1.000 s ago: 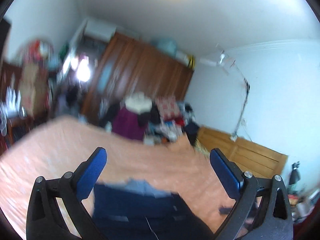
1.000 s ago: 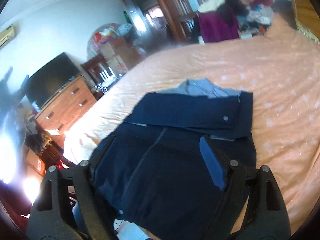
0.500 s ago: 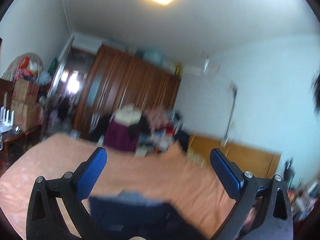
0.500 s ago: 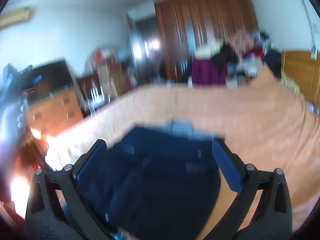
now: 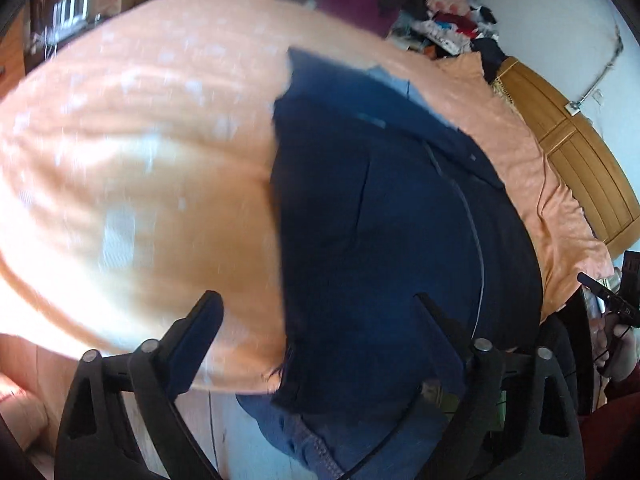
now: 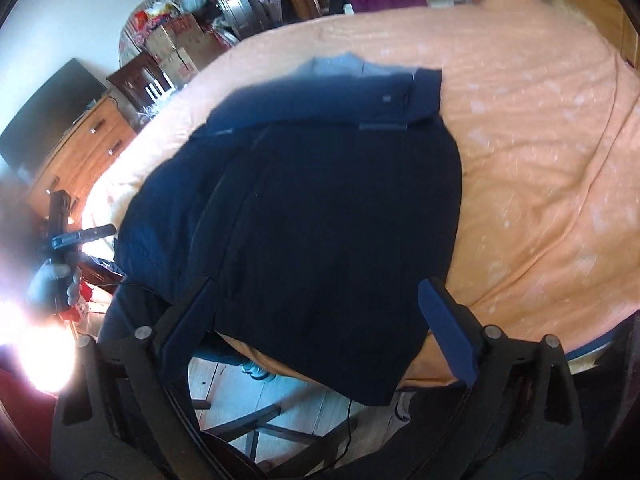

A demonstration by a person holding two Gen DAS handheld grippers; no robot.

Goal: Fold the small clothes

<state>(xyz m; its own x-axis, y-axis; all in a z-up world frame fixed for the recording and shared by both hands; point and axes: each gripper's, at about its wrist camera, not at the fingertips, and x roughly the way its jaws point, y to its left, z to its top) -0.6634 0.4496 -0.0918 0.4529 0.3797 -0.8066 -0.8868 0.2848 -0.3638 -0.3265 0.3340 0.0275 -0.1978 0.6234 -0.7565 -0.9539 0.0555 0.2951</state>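
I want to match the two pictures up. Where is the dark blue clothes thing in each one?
Left wrist view: the dark blue garment fills the middle and right, running down to the bottom edge, on the orange bedspread.
Right wrist view: the garment sits in the middle, hanging over the near edge of the bed.
Shared landmark: the garment's pale grey part at its far end.

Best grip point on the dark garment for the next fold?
Probably the near hem of the dark garment, where it hangs over the bed edge. Come from the near side with the open right hand-held gripper: that edge is free, not pressed flat.
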